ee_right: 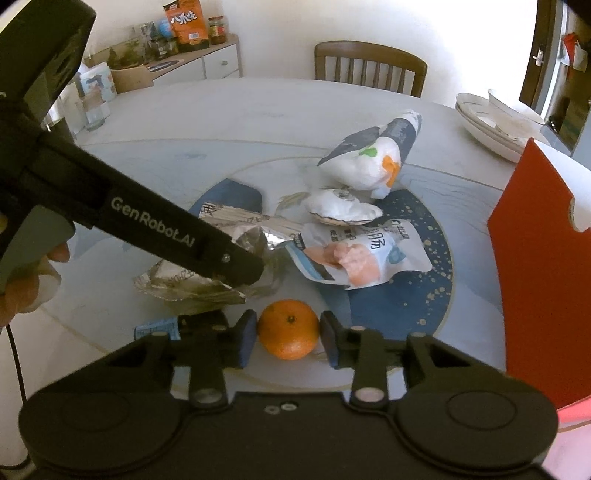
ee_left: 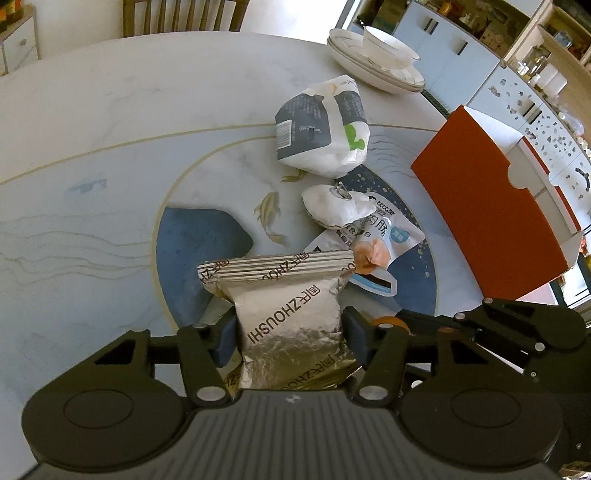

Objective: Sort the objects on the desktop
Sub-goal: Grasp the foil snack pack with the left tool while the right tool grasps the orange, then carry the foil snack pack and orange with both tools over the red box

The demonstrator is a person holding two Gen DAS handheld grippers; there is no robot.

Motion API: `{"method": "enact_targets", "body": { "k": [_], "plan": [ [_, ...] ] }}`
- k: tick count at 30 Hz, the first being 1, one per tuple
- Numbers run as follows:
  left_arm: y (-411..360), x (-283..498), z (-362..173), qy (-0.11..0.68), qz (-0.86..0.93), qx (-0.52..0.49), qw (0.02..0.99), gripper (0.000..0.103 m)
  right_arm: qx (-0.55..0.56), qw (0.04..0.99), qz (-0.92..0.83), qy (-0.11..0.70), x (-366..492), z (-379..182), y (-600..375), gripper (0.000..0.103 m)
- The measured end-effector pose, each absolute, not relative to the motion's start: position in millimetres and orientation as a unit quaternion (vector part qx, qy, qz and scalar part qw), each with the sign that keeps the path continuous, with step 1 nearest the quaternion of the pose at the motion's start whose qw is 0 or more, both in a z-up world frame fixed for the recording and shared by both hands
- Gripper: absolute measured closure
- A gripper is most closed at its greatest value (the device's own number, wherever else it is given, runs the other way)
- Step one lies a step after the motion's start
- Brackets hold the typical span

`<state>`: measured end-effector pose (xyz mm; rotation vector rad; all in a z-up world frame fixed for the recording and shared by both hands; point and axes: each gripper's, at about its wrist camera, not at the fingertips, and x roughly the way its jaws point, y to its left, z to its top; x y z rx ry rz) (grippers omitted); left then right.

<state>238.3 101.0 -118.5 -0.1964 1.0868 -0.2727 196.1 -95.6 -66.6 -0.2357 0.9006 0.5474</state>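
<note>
Round and pale, the table [ee_right: 155, 122] holds snacks near its middle. Left gripper [ee_left: 288, 332] squeezes the silver packet [ee_left: 288, 314], whose long side points away toward the far edge. Right gripper [ee_right: 288, 332] is pressed shut on the orange [ee_right: 288, 328], near the front edge. Both hands look ready to lift (the red box [ee_right: 535, 277] stands at the right edge, nearer the right hand).

In the right wrist view, the left tongs [ee_right: 255, 266] cover the silver packet's [ee_right: 192, 288] middle. The red box [ee_right: 535, 277] runs off the frame's right edge. Labels on the upper-left jars [ee_right: 218, 29] are too small to read.
</note>
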Motion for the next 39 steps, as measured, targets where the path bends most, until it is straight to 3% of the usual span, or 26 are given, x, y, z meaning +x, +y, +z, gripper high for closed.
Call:
{"method": "enact_targets", "body": {
  "k": [4,39],
  "plan": [
    [103,235,-116,0.512,-0.126,-0.101,0.843,0.052,-0.114,0.86,0.252,0.429,194,-65,-98,0.068],
    [51,176,-48,0.461,-0.18,-0.075,0.866,0.052,-0.028,0.898,0.204,0.388,164,17,-193,0.068]
  ]
}}
